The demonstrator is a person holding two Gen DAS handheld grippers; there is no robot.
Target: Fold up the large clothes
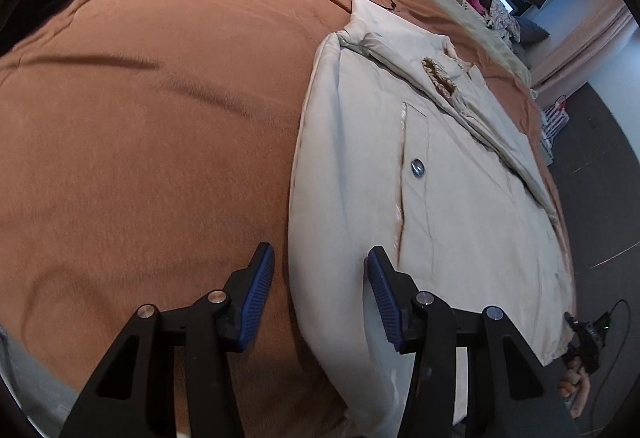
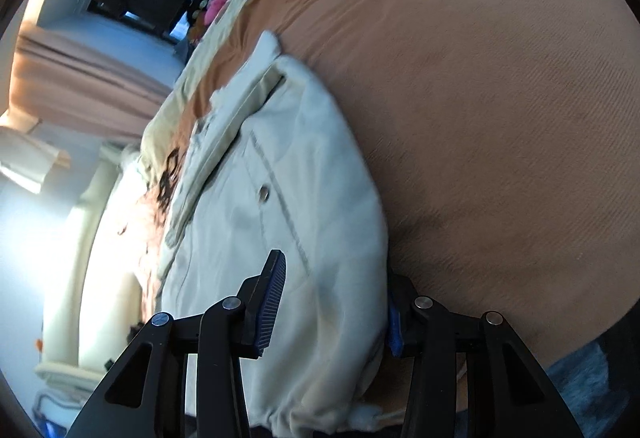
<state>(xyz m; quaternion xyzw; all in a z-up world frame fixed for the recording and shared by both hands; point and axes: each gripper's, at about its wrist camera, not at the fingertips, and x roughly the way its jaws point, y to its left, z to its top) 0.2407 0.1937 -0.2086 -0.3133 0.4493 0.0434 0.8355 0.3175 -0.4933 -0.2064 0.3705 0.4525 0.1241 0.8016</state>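
The jacket (image 1: 460, 198) is pale, matt cloth, softly padded, with a shiny metal snap (image 1: 417, 168) and a glossy strip along its front placket. The bedspread (image 1: 160, 118) is rust-coloured cloth with a brushed, faintly ribbed nap. Each tool (image 1: 320, 290) (image 2: 332, 302) has matt black plastic arms, ribbed blue pads (image 1: 258, 298) and bright metal rivets.

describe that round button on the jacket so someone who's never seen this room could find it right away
Start at the big rust-orange blanket covering the bed. On it lies a pale cream jacket. The button sits midway along its front placket: a single shiny grey metal disc, the only round, reflective spot on that cloth.
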